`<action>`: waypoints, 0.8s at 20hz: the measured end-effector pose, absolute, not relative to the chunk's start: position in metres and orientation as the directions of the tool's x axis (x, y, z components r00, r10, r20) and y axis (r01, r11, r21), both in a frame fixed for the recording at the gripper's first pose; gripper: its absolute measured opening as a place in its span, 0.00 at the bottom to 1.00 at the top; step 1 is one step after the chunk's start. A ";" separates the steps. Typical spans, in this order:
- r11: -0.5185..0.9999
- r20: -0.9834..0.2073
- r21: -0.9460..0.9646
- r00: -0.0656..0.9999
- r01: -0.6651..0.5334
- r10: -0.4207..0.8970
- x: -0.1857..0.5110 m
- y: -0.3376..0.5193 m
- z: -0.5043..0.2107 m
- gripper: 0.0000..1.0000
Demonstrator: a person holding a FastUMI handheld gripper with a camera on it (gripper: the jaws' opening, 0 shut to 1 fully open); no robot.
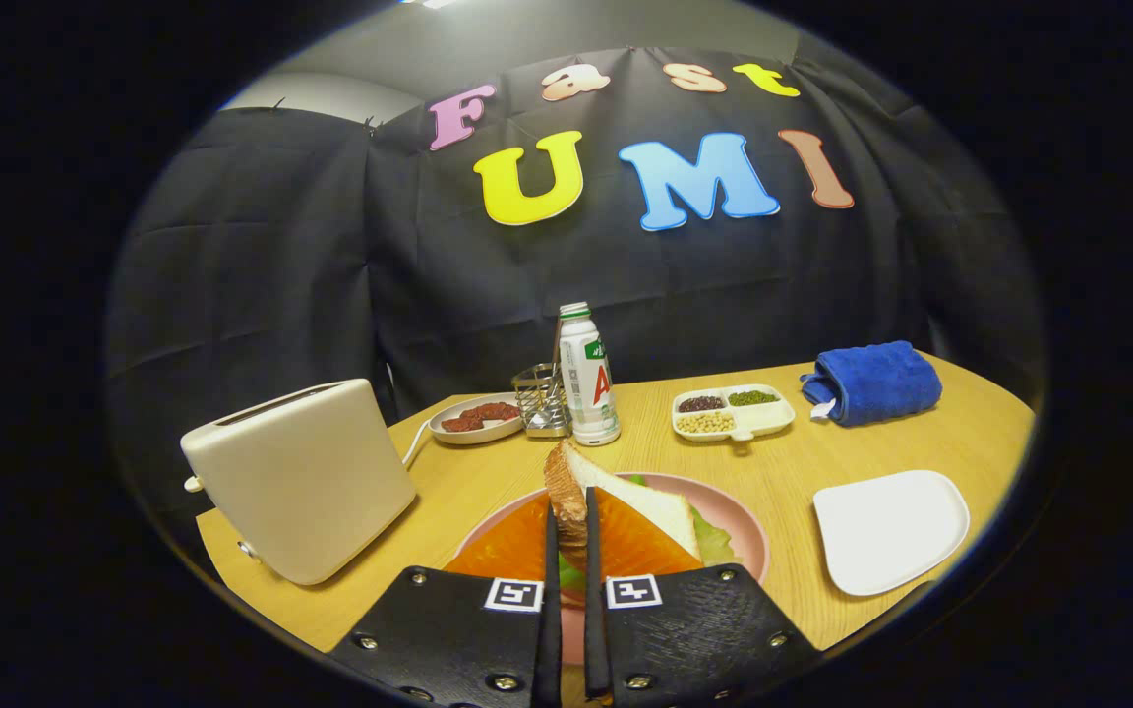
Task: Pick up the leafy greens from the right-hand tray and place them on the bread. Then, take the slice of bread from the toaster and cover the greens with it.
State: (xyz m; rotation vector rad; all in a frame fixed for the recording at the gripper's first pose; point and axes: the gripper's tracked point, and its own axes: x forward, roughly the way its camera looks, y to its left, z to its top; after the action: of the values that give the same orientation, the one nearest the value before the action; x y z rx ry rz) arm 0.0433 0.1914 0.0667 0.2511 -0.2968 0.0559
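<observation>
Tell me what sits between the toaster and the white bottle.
In the gripper view, a small plate of reddish food and a wire holder sit between toaster and bottle.

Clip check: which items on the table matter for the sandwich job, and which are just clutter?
Job: claw shut on bread slice; greens; pink plate; toaster; white tray.
Clutter: bottle, wire holder, sausage dish, bean tray, blue towel.
</observation>
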 end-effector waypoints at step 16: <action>0.982 0.254 0.166 0.966 -0.091 0.047 0.047 0.209 0.059 0.24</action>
State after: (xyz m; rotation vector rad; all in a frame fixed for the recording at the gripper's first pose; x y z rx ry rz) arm 0.0475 0.2086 0.0591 0.1780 -0.2518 0.0702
